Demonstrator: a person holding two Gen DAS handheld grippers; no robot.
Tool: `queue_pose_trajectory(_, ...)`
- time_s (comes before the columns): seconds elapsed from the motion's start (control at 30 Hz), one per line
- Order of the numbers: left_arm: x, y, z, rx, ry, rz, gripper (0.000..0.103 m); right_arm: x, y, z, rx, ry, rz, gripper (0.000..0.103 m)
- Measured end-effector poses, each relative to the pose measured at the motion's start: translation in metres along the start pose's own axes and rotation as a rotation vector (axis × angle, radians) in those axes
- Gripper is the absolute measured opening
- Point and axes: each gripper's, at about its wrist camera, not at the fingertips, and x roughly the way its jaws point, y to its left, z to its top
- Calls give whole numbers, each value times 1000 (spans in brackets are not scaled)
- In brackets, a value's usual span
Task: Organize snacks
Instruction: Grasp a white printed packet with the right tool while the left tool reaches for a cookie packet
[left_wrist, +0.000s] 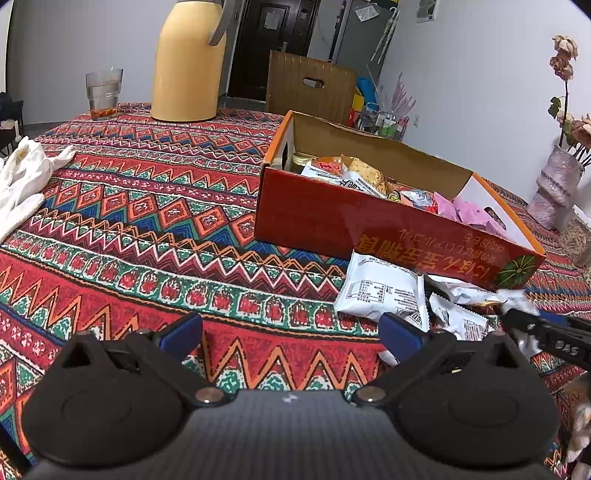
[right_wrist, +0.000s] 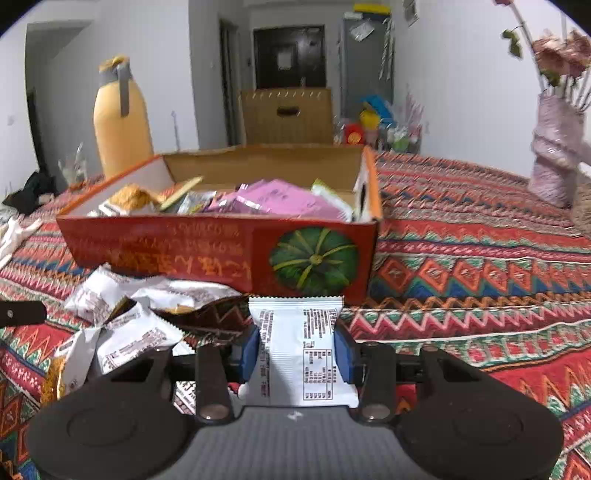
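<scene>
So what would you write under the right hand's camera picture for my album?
Right gripper pinches a white snack packet in front of the red pumpkin box full of snacks.

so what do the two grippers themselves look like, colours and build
Both match. The left gripper and right gripper each have a grey ribbed body, two rounded matte black housings, black linkage arms on silver pivot screws, and blue pads on the fingers. No cables or sleeves show.
</scene>
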Motion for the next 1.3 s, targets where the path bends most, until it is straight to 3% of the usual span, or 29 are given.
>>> queue_pose_trajectory(0.17, 4, -1, 0, 5, 19, 9, 103, -28, -4, -6, 73, -123, -22, 41)
queue_pose_trajectory(0.43, 1, -5, 3, 16, 28, 32, 103, -54, -9, -16, 111, -218, -19, 42)
queue_pose_trajectory(0.8, -8, -56, 0, 49, 66, -13, 103, -56, -24, -26, 158, -231, 25, 42)
queue_pose_trajectory(1.17, 5, -83, -15, 23, 109, 48, 103, -61, -24, -33, 151, -253, 94, 44)
queue_pose_trajectory(1.3, 5, -88, -22, 37, 108, 74, 92, -64, -25, -34, 157, -268, 110, 44)
